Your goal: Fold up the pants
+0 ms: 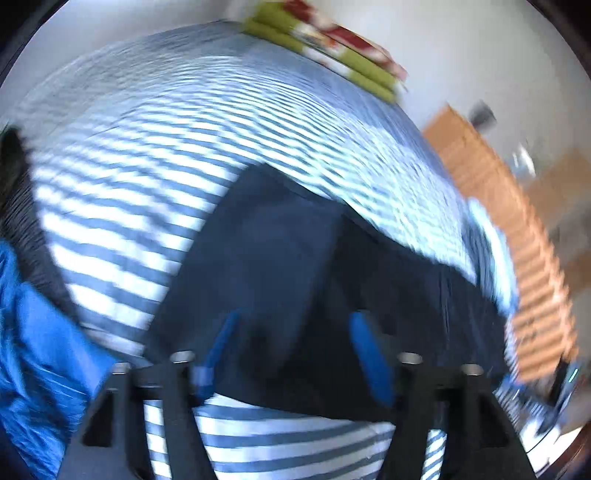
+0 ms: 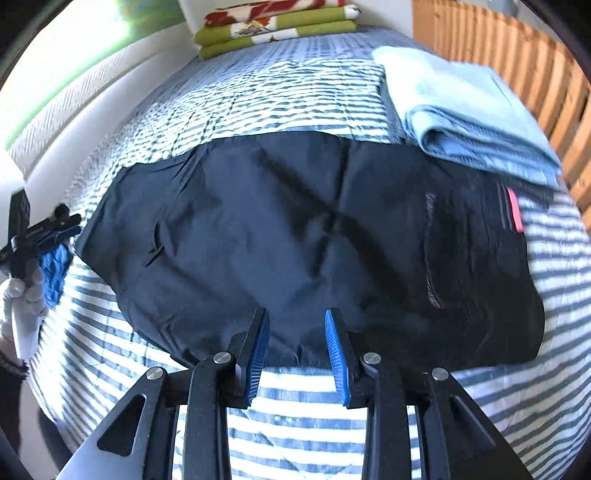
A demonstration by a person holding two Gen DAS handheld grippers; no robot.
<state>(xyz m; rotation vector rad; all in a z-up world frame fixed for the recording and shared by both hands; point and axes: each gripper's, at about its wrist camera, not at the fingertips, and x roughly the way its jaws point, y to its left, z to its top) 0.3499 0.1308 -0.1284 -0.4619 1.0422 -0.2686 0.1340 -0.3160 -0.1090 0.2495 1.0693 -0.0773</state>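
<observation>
Dark navy pants [image 2: 295, 236] spread flat on a blue-and-white striped bed cover [image 2: 295, 417], folded into a broad block directly ahead of the right claw [image 2: 297, 325]. Right claw angled down over the near edge of the pants, blue pads apart with a modest gap, nothing pinched between them. Pink label [image 2: 514, 209] on the pants, ahead and to the right of that claw. Folded light-blue towel [image 2: 469, 110] farther ahead and right, overlapping the far corner of the pants. Stack of green and red folded linens [image 2: 277, 27] at the far end of the bed. Left claw [image 1: 295, 332] wide apart and empty, above the pants [image 1: 266, 258] in a blurred view. Seen from the right claw, far left: left claw [image 2: 55, 229] in a gloved hand [image 2: 22, 306].
</observation>
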